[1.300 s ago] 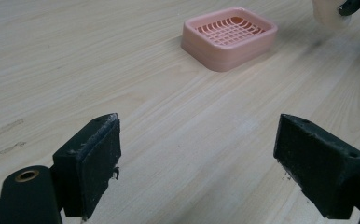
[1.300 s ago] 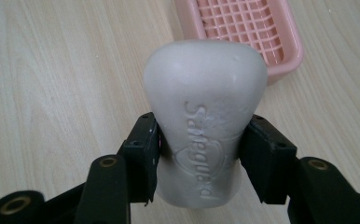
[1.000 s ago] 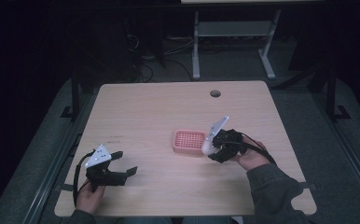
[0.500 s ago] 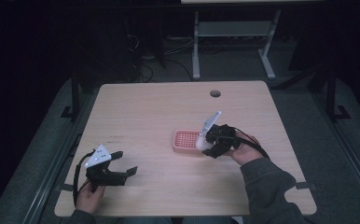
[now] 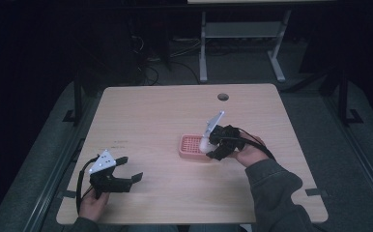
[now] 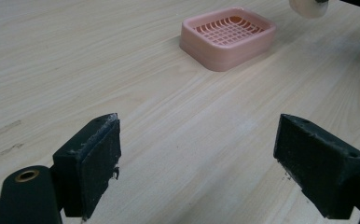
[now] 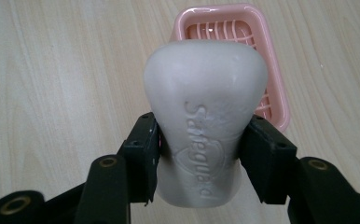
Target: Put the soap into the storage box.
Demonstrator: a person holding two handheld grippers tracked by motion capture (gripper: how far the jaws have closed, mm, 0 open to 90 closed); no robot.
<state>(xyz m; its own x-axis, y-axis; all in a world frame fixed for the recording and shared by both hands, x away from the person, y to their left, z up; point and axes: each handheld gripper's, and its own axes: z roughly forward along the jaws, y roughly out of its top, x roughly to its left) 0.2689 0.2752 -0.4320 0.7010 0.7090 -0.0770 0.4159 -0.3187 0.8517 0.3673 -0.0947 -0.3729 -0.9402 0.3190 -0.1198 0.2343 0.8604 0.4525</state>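
Two grippers are in our hands at the near side of the table [image 5: 146,116], and we take them from the near edge outward. Nearest, at the near left corner, our left gripper [image 5: 126,173] rests low over the wood with its grey plate on top; in the left gripper view its two black fingers [image 6: 89,161] stand wide apart with nothing but bare wood grain between them, and they point across the table toward the soap dish. Farther in and to the right, our right hand [image 5: 248,154] holds the right gripper [image 5: 208,145], which is tilted so that its grey plate rises up and away from us. In the right gripper view its fingers [image 7: 143,149] are closed against both sides of a pale bar of soap [image 7: 206,107], gripping it around its narrower lower half, with raised lettering on the face turned to the camera. The bar hangs above the table, clear of the wood, over the right end of the pink soap dish [image 5: 192,147]. That dish sits flat on the table just right of centre, its slotted grid floor bare. Beyond it, near the far edge, we see a round cable hole [image 5: 222,97] in the tabletop, and past the table a metal stand [image 5: 240,43] on the dark floor.
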